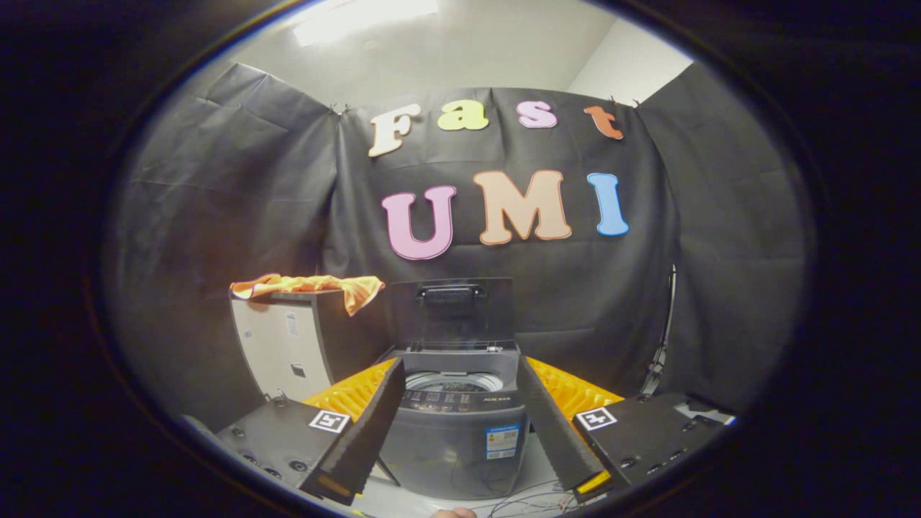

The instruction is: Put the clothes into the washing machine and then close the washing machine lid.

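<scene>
nearest in, the gripper (pixel 460 403) sits with its two black fingers (pixel 367 432) spread wide apart, nothing held, nothing touched. between and just beyond them stands the grey washing machine (pixel 460 432), dead ahead, its lid (pixel 452 311) tipped up at the back and the drum (pixel 452 381) showing open. further off and up to the left, the orange clothes (pixel 309 286) lie draped along the top of a white cabinet (pixel 284 349), long axis running left to right, one end hanging over the corner next to the lid. so the reach looks like far-left and upward first, well apart from the fingers.
</scene>
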A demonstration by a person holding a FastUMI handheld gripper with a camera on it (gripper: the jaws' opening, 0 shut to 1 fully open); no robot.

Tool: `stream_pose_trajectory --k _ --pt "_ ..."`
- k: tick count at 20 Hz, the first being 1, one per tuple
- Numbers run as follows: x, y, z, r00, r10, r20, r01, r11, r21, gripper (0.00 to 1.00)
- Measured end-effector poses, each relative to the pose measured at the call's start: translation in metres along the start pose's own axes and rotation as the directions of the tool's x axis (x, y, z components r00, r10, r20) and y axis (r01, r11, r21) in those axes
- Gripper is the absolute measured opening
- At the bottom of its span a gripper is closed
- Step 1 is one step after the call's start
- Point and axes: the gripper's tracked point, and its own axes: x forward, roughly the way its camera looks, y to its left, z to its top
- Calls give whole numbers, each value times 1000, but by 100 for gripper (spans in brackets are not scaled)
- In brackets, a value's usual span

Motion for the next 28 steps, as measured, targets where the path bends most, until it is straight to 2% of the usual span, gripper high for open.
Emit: stream_pose_trajectory --k 10,13,17,22,28 --pt "10 20 -20 992 32 -119 -35 999 -28 98" --pt "9 38 -8 990 54 -134 -60 997 -43 98" --pt "20 69 11 989 45 -140 -53 997 -53 98" --pt "60 129 33 989 8 -147 -17 998 -60 98" --pt "123 210 84 991 -97 -89 99 995 12 98"
